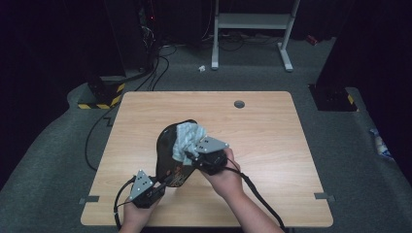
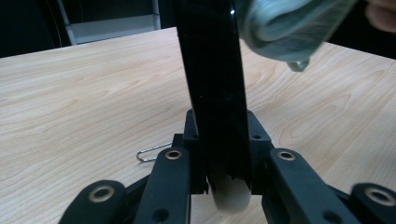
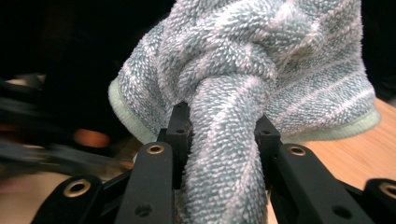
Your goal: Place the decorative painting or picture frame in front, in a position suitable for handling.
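A glossy black pan-like utensil with a long flat handle (image 1: 170,154) is held tilted above the middle of the light wood-grain desk (image 1: 262,141), a little toward the near edge. Its long axis runs from the near-left, where the handle end sits, up and away to the rounded dark body, which points toward the far edge. A pale blue-green striped terry cloth (image 1: 188,141) lies bunched against the upper right of that body.

The left hand-held gripper (image 1: 163,183) is clamped on the handle end; in the left gripper view the black handle (image 2: 215,93) rises straight up between its jaws. The right hand-held gripper (image 1: 193,156) is closed on a twisted fold of the cloth (image 3: 224,154), the terry squeezed between both jaws.

The rest of the desk top is bare wood (apart from a small grey round grommet (image 1: 239,104) near the far edge and a thin wire clip (image 2: 152,153) lying flat beside the left jaws), so there is free room to the left, right and far sides. Around the desk is grey carpet (image 1: 350,145); a white metal frame (image 1: 252,22) stands beyond the far edge, and black cables (image 1: 155,73) trail at far left in a dark room.
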